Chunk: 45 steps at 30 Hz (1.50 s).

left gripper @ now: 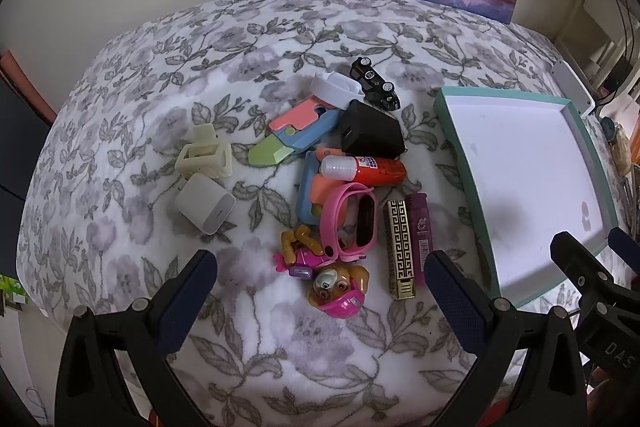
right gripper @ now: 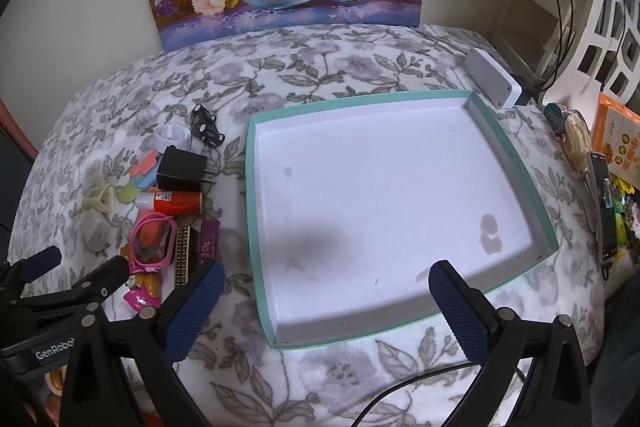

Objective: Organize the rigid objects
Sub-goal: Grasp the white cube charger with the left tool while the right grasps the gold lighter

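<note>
Left gripper (left gripper: 320, 279) jaws wide open, empty, hovering just near of the toy pile (left gripper: 344, 187) on the bed; pup figure (left gripper: 340, 287) lies between them. Right gripper (right gripper: 326, 291) likewise open, empty, over the bare tray (right gripper: 252, 187) to the right. Left is nearer.

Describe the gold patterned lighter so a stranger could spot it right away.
Start at the teal-rimmed tray, then look to the toy pile on its left. The gold lighter lies at the pile's near edge, beside a purple lighter. Only it bears a black-and-gold maze pattern.
</note>
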Motion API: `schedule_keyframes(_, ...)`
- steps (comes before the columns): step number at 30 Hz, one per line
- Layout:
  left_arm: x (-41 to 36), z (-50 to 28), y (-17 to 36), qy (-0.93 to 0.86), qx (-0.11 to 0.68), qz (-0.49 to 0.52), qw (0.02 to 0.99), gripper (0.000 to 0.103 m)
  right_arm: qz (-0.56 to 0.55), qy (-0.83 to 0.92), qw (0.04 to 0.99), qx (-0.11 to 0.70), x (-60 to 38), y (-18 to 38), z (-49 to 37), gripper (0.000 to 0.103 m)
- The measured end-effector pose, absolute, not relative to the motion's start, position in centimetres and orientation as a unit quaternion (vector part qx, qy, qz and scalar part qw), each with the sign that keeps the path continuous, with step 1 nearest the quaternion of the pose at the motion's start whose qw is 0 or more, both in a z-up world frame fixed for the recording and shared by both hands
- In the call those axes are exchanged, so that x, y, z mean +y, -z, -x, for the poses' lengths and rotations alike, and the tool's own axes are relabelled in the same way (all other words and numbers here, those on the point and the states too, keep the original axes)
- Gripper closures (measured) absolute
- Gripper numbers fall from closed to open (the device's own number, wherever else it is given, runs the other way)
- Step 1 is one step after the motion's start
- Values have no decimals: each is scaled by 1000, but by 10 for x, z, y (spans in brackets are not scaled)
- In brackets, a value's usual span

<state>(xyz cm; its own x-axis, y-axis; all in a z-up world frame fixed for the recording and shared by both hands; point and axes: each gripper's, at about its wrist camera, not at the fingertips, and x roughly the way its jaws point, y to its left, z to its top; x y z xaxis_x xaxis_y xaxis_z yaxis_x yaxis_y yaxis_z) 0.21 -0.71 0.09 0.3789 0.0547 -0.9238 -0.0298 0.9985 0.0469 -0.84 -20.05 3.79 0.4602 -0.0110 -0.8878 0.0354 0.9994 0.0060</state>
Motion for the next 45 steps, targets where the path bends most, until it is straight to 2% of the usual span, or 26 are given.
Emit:
schedule_keyframes(6,1,-3,-6,-25,554,2,832,0,-14,13,856,517,-201,-39,9,0)
schedule_keyframes(13,50,-11,-34,-74,525,35,847,0,-10,-14,867,498,-178,-65,-2,0)
schedule_keyframes(19,93,-18,-14,-94,548,74,828,0,-6,-74,851,520,-126,-60,-18,0)
schedule_keyframes(25,112,-22,12,-103,563,91,815,0,-15,-108,824,556,-101,-26,-27,0)
schedule_keyframes(27,116,-27,21,-99,566,90,813,1,-22,-103,815,570,-102,-12,-29,5)
schedule_keyframes(29,118,-31,27,-95,567,87,813,4,-31,-101,805,583,-105,-1,-31,16)
schedule_keyframes(30,119,-33,30,-95,568,84,813,5,-38,-98,800,591,-107,5,-31,18)
schedule_keyframes(32,120,-35,34,-93,568,80,814,12,-41,-97,792,601,-109,13,-32,26)
schedule_keyframes(36,121,-44,47,-86,574,75,811,16,-42,-111,782,611,-103,21,-33,42)
schedule_keyframes(41,119,-53,57,-76,579,68,809,31,-19,-119,776,619,-91,30,-33,63)
schedule_keyframes(45,116,-57,63,-63,579,70,810,38,-11,-120,771,626,-88,34,-34,77)
